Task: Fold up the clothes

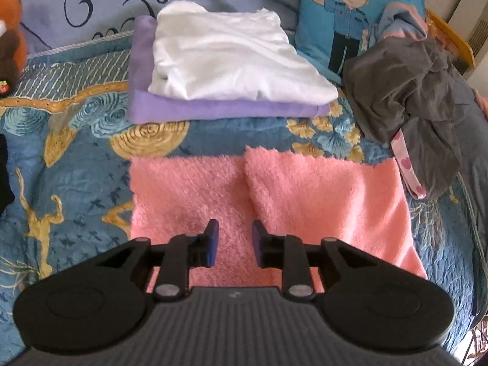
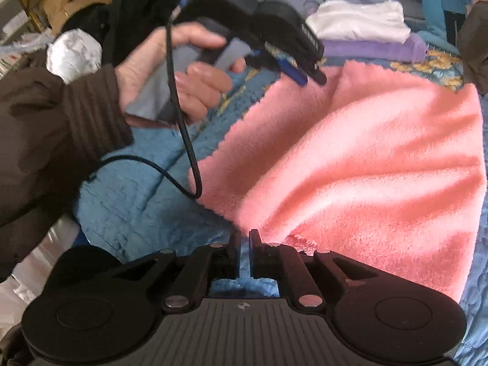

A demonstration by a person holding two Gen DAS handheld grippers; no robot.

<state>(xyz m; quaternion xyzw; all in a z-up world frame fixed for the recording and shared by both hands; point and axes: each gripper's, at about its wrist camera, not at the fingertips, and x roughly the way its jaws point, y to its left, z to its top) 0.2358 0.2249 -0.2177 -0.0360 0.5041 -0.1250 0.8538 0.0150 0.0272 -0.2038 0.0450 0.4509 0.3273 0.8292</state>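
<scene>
The pink fleece [image 1: 274, 201] lies flat on the bedspread [image 1: 76, 164], spread ahead of both my pairs of fingers. My left fingers [image 1: 235, 244] stand part open over its near half, holding nothing. My right fingers [image 2: 243, 250] sit almost closed at its near corner; whether fleece is pinched there, I can't tell. I'd grip both near corners evenly, then fold. Its near edge is hidden.

left tongs [image 1: 235, 244]: jaws apart, tilted down | right tongs [image 2: 243, 253]: narrow gap, nothing gripped
</scene>
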